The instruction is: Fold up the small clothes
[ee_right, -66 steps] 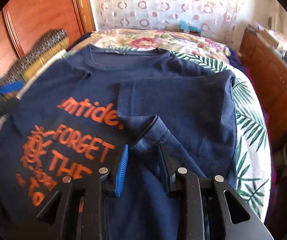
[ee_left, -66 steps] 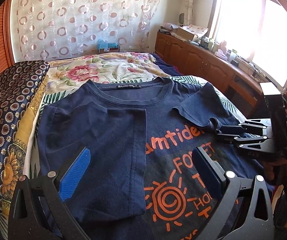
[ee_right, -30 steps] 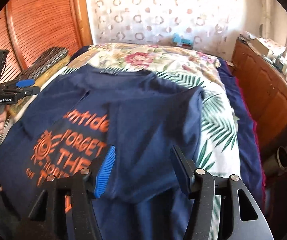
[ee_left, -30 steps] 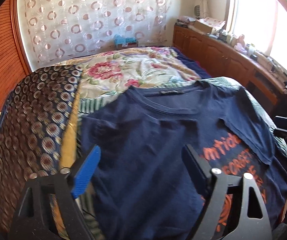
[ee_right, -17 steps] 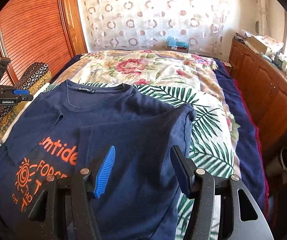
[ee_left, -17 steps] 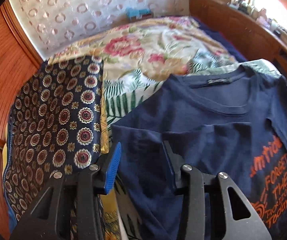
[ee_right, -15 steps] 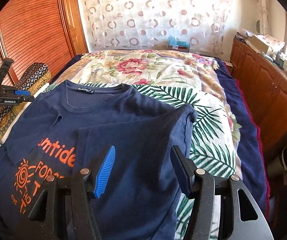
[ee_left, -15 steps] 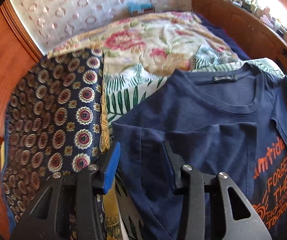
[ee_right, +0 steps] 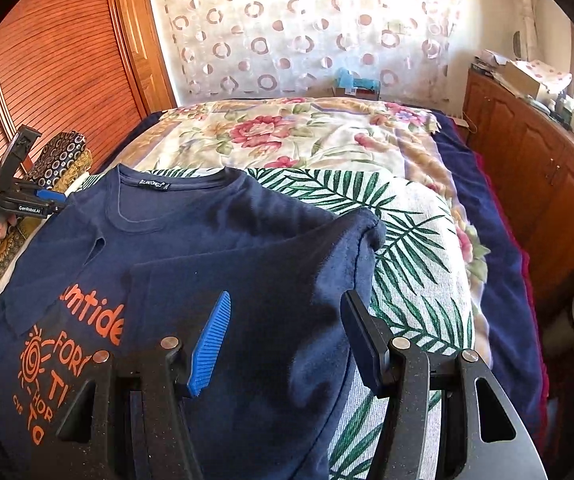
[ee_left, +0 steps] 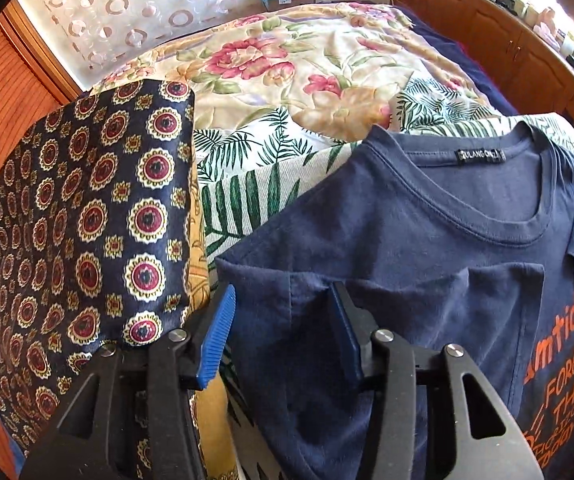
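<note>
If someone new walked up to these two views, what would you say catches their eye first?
First, the navy T-shirt with its orange print, spread on the bed with both sides folded inward. The left gripper hangs over its folded shoulder edge, the right gripper over the opposite fold, both open. Beside the shirt lies a dark medallion-patterned cloth.

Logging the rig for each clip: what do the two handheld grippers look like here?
Both the left gripper and the right gripper are black speckled plastic frames with triangular cut-outs and silver pivot bolts. Each has one ribbed blue pad and one dark pad. Seen from the right wrist, the left gripper's body carries white lettering, not clearly legible.
</note>
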`<state>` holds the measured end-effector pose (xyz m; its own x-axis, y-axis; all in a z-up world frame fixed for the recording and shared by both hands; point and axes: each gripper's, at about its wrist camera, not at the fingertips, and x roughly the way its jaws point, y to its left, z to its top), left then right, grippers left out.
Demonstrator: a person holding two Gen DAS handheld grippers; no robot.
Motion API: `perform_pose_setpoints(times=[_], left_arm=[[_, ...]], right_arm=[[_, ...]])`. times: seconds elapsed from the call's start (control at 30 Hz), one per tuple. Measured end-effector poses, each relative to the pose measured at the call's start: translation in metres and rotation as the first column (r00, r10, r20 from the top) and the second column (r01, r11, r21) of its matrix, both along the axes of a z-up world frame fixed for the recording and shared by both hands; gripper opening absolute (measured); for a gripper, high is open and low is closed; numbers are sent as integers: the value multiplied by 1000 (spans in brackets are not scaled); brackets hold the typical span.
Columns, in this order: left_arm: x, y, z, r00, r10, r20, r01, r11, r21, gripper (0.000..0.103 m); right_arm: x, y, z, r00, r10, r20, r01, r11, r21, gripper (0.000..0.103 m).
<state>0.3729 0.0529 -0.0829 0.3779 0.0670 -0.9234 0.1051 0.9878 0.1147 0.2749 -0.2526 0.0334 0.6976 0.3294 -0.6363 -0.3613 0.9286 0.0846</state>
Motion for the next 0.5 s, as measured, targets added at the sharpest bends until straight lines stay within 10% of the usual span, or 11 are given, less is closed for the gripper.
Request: perform_pose_setpoints(times=[0.17, 0.3, 0.5], left_arm=[[-2, 5, 0, 1000, -5, 5, 5, 999, -54, 42], [-5, 5, 2, 1000, -16, 3, 16, 997, -79, 11], [-16, 12, 13, 999, -1, 48, 3, 998, -55, 4]], right_arm=[[4, -3, -2, 1000, -10, -8, 10, 1000, 9, 59], [4, -5, -2, 1000, -19, -12, 19, 1000, 10, 59], [3, -5, -3, 1000, -25, -17, 25, 1000, 12, 59]])
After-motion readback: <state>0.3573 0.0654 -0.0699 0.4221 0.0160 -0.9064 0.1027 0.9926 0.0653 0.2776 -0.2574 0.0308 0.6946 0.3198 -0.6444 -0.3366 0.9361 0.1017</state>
